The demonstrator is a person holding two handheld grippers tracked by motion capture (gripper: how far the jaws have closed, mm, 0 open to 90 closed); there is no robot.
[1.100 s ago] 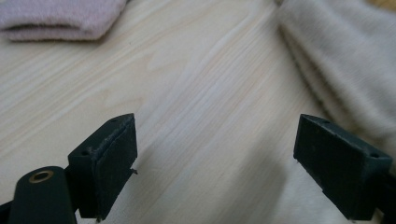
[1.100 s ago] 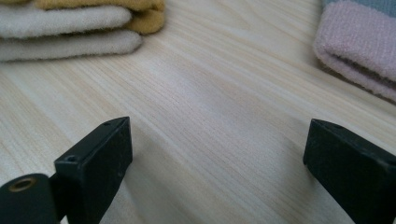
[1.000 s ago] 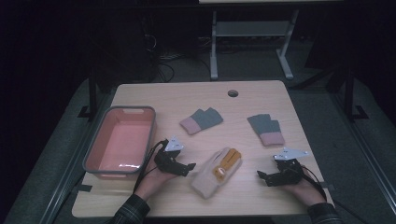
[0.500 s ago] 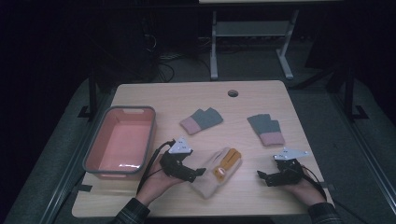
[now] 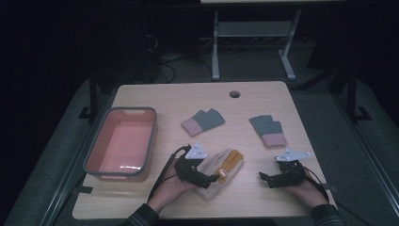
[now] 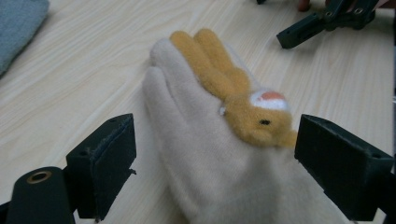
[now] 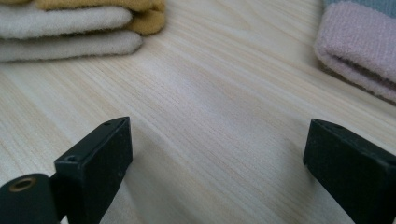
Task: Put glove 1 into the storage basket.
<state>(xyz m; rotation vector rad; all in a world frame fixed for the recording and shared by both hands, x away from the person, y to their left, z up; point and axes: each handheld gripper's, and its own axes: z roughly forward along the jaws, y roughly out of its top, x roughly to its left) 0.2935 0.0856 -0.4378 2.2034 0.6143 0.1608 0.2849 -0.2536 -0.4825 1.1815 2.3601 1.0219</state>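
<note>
The table (image 5: 155,96) carries everything within easy reach of both hands, and its left side holds the biggest item, a pink bin (image 5: 121,143) with a grey rim, open-topped and bare inside, which looks set there to receive the gloves. Two grey gloves with pink cuffs lie flat and apart farther back, one mid-table (image 5: 203,122) and one to the right (image 5: 268,130), probably waiting their turn. Nearest the person lies the cream glove (image 5: 217,168), flat on the wood with its fingers pointing away and an orange plush animal (image 6: 233,93) sewn along its back; it sits between the two hands, well clear of the bin. The left gripper (image 5: 212,178) is at its cuff end, and in the left gripper view the two black jaws stand wide on either side of the glove (image 6: 196,154), not touching it, placed so that closing would pinch the cuff across its width. Whether the lower jaw tips touch the table is hard to tell from this angle. The right gripper (image 5: 264,177) rests low over bare wood at the right, jaws wide and holding nothing, with the cream glove's fingertips (image 7: 70,28) ahead to one side and a pink cuff (image 7: 359,51) to the other; it appears parked out of the way while the left one works.
</note>
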